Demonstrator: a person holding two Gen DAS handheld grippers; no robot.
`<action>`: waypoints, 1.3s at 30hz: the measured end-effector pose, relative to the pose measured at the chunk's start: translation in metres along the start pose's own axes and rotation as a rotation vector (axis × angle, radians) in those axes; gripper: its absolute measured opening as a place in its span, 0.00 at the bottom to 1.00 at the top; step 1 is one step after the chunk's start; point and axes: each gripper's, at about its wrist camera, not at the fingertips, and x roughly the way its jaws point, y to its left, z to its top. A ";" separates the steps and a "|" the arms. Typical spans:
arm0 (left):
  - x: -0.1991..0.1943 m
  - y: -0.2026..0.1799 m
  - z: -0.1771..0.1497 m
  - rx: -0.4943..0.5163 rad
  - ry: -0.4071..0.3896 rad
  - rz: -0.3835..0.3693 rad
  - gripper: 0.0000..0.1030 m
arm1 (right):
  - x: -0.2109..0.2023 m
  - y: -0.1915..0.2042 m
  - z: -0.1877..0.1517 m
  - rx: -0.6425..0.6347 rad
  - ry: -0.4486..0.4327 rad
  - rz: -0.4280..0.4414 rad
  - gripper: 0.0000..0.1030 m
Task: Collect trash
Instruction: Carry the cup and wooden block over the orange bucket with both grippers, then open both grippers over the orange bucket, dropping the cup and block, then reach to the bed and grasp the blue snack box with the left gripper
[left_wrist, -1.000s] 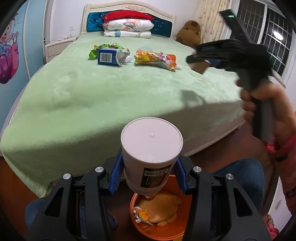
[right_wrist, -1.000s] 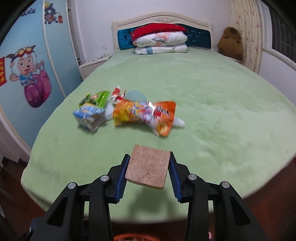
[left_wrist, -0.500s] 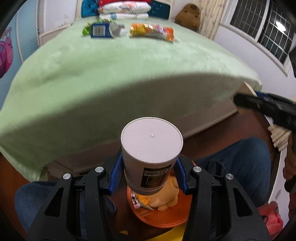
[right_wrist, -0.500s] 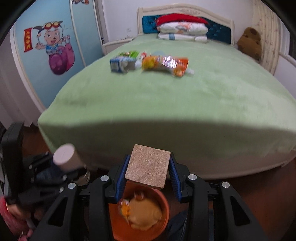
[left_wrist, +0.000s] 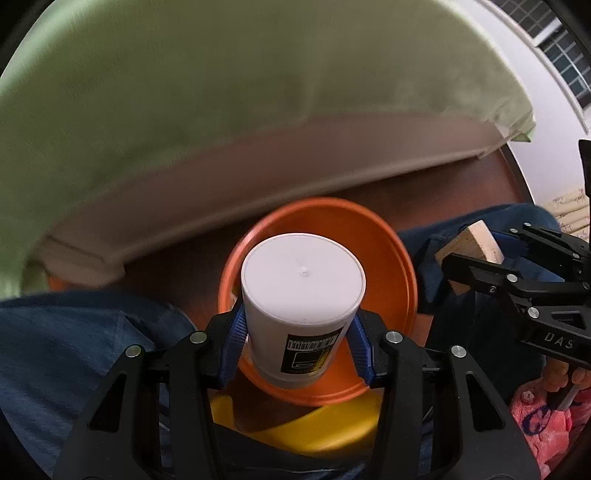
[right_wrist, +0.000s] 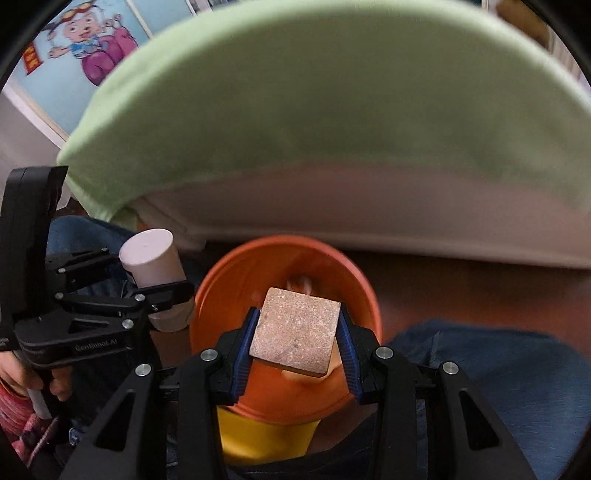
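Left wrist: claw (left_wrist: 297, 334) downward (clamping cup (left_wrist: 301, 295)).

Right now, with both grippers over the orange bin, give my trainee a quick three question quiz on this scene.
1. True or false: the left gripper holds a glass bottle.
2. What does the right gripper hold? A) brown block B) snack bag C) nothing
3. Fill in: both grippers hang above the ____ bin.

Key: 1. False, it is shut on a white cup. 2. A, the brown block. 3. orange.
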 end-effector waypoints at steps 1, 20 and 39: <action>0.008 0.001 -0.001 -0.010 0.028 -0.011 0.46 | 0.007 -0.003 0.001 0.016 0.026 0.010 0.40; 0.051 0.010 -0.004 -0.092 0.190 0.034 0.72 | 0.050 -0.024 -0.003 0.151 0.184 0.055 0.75; 0.012 0.007 0.003 -0.071 0.091 0.046 0.72 | 0.013 -0.035 0.009 0.163 0.048 0.059 0.78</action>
